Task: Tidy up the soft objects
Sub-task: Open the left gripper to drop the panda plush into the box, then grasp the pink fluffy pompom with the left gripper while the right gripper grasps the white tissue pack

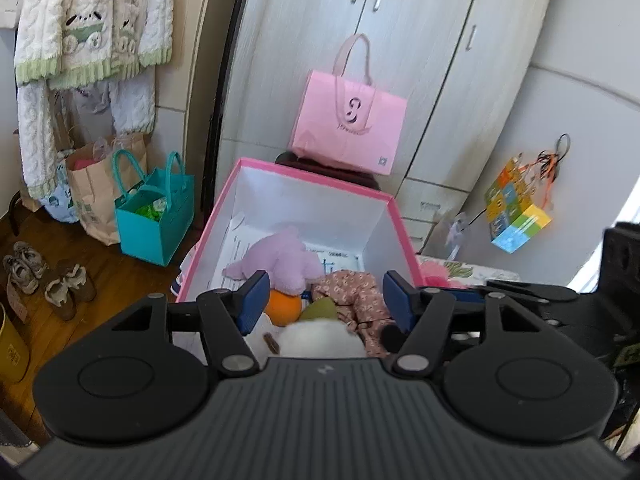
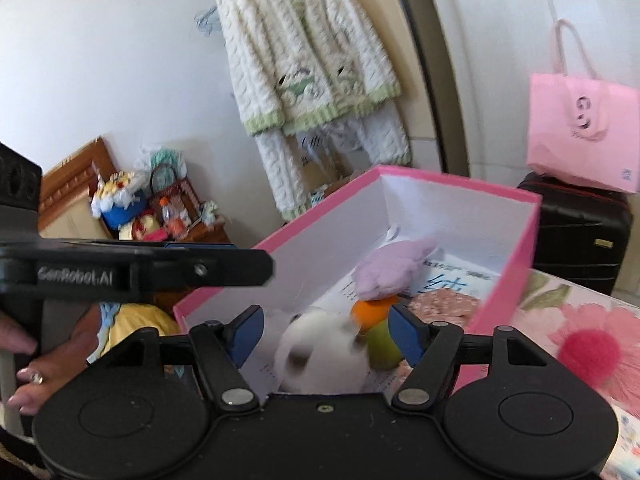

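A pink box with white inner walls (image 1: 256,208) (image 2: 332,224) holds a lilac plush (image 1: 284,256) (image 2: 392,268), an orange and green soft toy (image 1: 285,307) (image 2: 376,316), a white fluffy plush (image 1: 320,338) (image 2: 324,352) and a brown floral cloth (image 1: 356,296) (image 2: 448,304). My left gripper (image 1: 326,300) is open above the near end of the box, over the white plush. My right gripper (image 2: 326,334) is open, with the white plush lying between its spread fingers, blurred. The left gripper's side (image 2: 152,268) shows in the right wrist view.
A pink paper bag (image 1: 348,124) (image 2: 580,136) sits on a dark suitcase (image 2: 576,232) before white wardrobe doors. Teal and brown bags (image 1: 152,216) and shoes (image 1: 48,280) stand on the floor at left. A knitted cardigan (image 2: 308,68) hangs on the wall. A flowered bedspread (image 2: 580,340) lies at right.
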`<state>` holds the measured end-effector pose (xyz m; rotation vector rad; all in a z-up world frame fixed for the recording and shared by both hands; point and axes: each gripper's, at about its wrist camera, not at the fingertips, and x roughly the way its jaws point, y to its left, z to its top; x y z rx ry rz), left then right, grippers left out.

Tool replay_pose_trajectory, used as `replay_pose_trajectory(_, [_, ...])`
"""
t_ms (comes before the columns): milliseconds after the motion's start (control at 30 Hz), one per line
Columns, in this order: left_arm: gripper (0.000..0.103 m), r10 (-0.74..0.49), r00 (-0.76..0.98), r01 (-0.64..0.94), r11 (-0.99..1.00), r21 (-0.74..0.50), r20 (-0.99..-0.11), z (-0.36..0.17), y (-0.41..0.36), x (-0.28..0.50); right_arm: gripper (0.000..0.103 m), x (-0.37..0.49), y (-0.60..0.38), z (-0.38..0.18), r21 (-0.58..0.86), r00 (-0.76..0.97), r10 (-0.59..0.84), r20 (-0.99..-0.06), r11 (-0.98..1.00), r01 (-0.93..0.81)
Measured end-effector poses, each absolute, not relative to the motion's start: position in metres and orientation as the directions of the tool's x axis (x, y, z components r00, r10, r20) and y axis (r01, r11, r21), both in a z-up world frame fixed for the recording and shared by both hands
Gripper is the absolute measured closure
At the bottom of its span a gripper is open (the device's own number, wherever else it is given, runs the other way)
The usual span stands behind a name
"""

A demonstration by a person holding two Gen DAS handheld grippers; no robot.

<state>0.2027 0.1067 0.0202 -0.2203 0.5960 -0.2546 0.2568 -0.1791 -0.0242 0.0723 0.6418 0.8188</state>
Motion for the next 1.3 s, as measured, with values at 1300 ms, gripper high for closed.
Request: replay_pose_trajectory(1300, [0.038, -0.38, 0.721, 0.379, 0.916, -0.13, -0.579, -0.008, -0.113, 0.235, 0.018, 0.247, -0.336, -0.099, 0.147, 0.719, 0.353, -0.599, 0.931, -0.335])
